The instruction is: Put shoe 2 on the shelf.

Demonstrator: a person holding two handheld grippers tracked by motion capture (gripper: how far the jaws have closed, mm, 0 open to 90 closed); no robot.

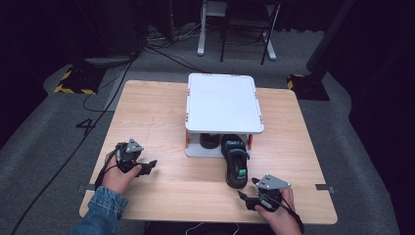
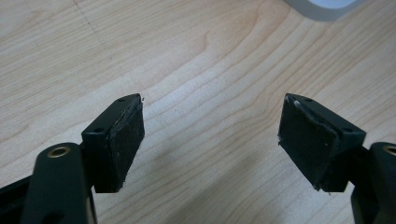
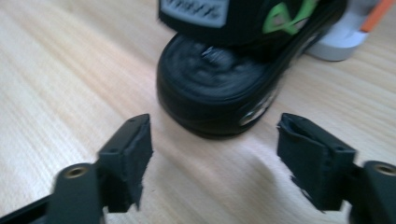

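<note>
A black shoe with green trim lies on the wooden table, its far end tucked under a white two-level rack. A second dark shoe sits on the rack's lower level. My right gripper is just in front of the first shoe's near end, open. In the right gripper view the shoe's rounded end lies a little beyond the open right gripper, not touched by either pad. My left gripper rests at the table's left, open over bare wood.
The rack has orange posts and a white base; one corner of it shows in the left gripper view. Cables and a chair frame stand on the grey floor beyond the table. The table's front edge runs just behind both hands.
</note>
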